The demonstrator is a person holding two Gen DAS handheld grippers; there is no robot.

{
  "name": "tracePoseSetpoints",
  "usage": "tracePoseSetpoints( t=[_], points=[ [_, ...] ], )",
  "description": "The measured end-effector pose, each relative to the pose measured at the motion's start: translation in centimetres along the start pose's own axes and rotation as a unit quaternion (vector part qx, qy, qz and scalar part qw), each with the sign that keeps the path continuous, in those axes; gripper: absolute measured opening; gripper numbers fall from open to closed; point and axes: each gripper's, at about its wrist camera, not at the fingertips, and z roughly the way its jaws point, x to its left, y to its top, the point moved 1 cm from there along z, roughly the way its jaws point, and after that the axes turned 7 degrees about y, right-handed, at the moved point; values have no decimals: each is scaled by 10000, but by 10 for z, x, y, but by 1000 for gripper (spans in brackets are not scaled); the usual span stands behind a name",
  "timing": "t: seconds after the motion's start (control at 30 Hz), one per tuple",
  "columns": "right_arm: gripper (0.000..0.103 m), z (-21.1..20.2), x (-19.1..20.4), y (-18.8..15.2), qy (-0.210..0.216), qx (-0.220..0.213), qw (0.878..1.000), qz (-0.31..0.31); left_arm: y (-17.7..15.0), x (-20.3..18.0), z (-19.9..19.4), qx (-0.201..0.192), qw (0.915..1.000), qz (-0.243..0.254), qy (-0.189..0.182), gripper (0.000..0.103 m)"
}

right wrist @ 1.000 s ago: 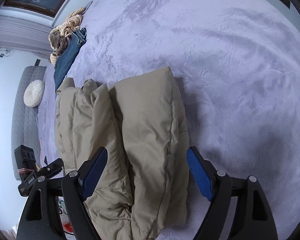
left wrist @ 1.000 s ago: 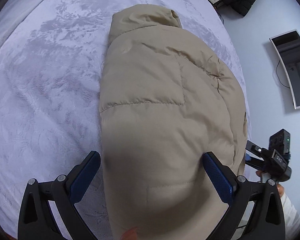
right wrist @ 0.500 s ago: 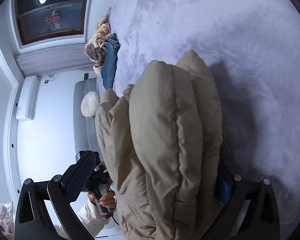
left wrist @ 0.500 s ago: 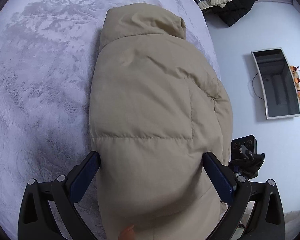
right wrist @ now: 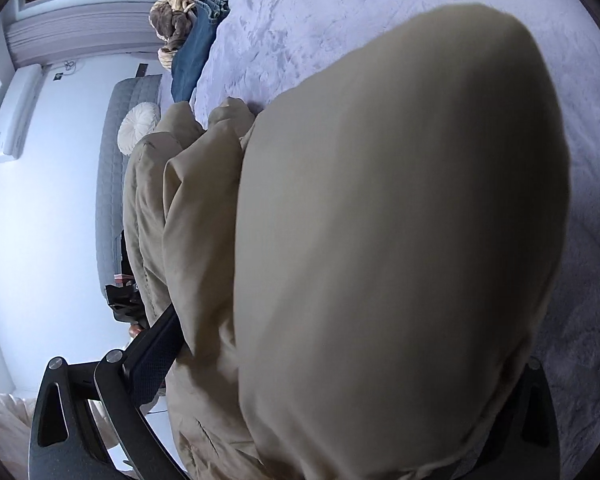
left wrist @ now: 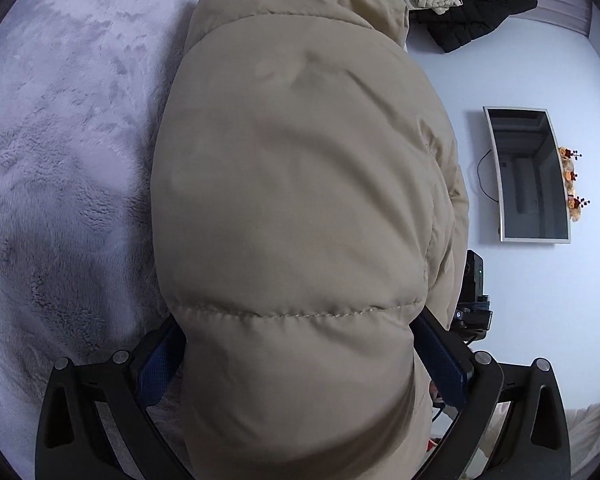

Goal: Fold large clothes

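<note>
So the puffy tan jacket (left wrist: pixel 300 200) is bunched up on the fuzzy lavender bedspread (left wrist: pixel 60 160), and both grippers are shoved right into it. The left gripper (left wrist: pixel 304 356) is spread wide with a fat quilted fold filling the whole gap, fabric touching both blue pads (left wrist: pixel 440 356). The right gripper (right wrist: pixel 340 360) is wide open too, bulk wedged between its fingers and hiding the right-hand one.
</note>
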Motion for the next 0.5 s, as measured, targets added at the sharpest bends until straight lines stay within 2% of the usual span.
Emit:
tracePoseSetpoints(
  t=[0.13, 0.2, 0.27, 0.3, 0.33, 0.37, 0.43, 0.5],
  points=[
    [103, 4, 5, 2, -213, 36, 9998, 42, -5, -29, 7, -87, 9971, 319, 687, 103],
    [103, 6, 7, 3, -328, 42, 9994, 144, -9, -45, 9, -161, 9930, 578, 1013, 99],
    [101, 4, 6, 1, -370, -6, 9988, 318, -10, -57, 10, -237, 9906, 657, 1177, 92],
    [95, 3, 6, 1, -399, -19, 9984, 399, -11, -63, 9, -292, 9896, 669, 1241, 90],
    [81, 2, 7, 1, -372, -28, 9983, 452, -12, -65, 8, -334, 9890, 671, 1276, 87],
    [73, 1, 8, 1, -216, -48, 9985, 501, -13, -69, 6, -371, 9885, 669, 1307, 85],
    [48, -2, 15, 1, 45, -60, 9988, 474, -17, -78, 2, -436, 9877, 682, 1340, 83],
    [40, -5, 26, 1, 189, -44, 9992, 357, -18, -84, -5, -529, 9879, 740, 1256, 83]
  ],
)
